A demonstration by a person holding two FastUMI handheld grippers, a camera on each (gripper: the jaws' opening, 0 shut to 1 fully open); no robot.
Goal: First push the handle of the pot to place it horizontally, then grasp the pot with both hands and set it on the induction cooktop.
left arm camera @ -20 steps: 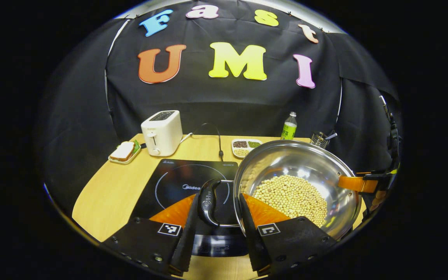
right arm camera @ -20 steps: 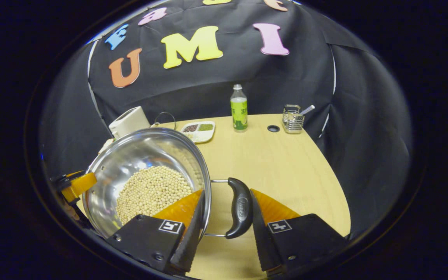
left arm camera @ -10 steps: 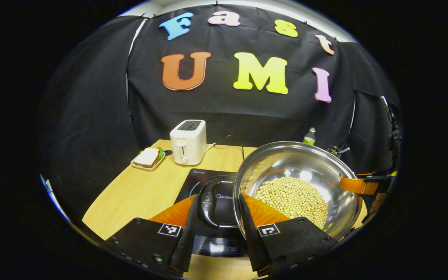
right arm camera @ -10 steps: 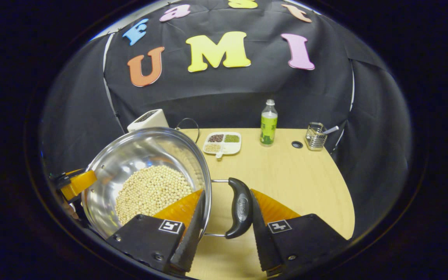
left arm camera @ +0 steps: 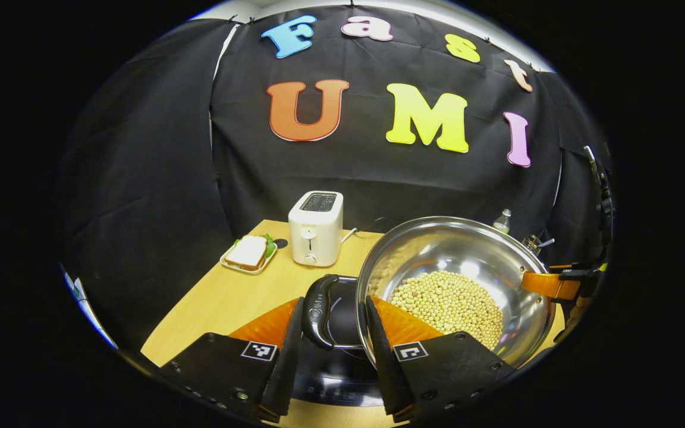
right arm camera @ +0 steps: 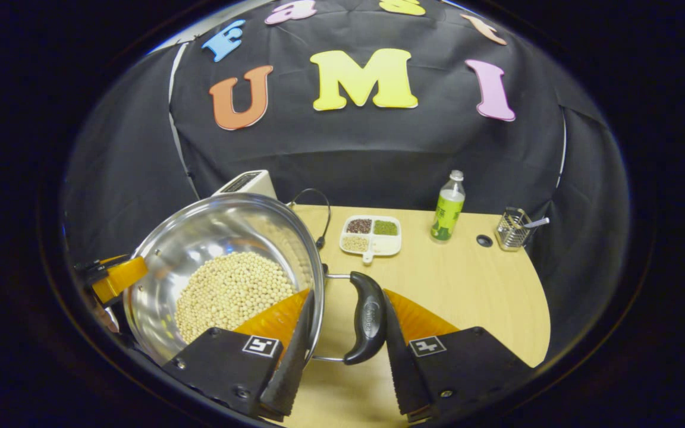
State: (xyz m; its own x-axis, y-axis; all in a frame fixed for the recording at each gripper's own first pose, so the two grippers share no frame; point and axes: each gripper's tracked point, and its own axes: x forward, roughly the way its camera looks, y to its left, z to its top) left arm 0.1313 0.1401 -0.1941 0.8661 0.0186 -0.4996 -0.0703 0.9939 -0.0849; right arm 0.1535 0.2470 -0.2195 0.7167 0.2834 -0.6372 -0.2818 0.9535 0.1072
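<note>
One steel pot (left arm camera: 455, 279), holding a heap of pale beans (left arm camera: 446, 300), is carried between the two grippers. It has two black side handles. In the left gripper view the left gripper (left arm camera: 332, 351) straddles the pot's left handle (left arm camera: 317, 310): one finger lies outside the handle, the other inside the rim against the pot wall. The jaws stand partly open around handle and rim; whether both fingers press cannot be told. In the right gripper view the right gripper (right arm camera: 342, 351) stands the same way about the right handle (right arm camera: 367, 318), one finger inside the rim, one just outside the handle; firm contact again cannot be confirmed.

The pot sits over the near edge of one black cooktop (left arm camera: 333, 371), seen below the left handle. The pot and fingers cover most of the cooktop, so whether the pot base touches it cannot be told. Each view catches the opposite gripper at the pot's far rim, cut off at the edge.

Elsewhere on the wooden table (right arm camera: 467, 285):
- One white toaster (left arm camera: 316, 227), partly hidden behind the pot in the right gripper view.
- One sandwich on a small tray (left arm camera: 249, 254), beside the toaster.
- One divided dish (right arm camera: 371, 233) with three filled sections and a fourth hard to make out.
- One bottle (right arm camera: 448, 208).
- One wire basket (right arm camera: 515, 229) with a utensil, too small to identify.
- One dark cord (right arm camera: 313, 208), looped behind the pot.
</note>
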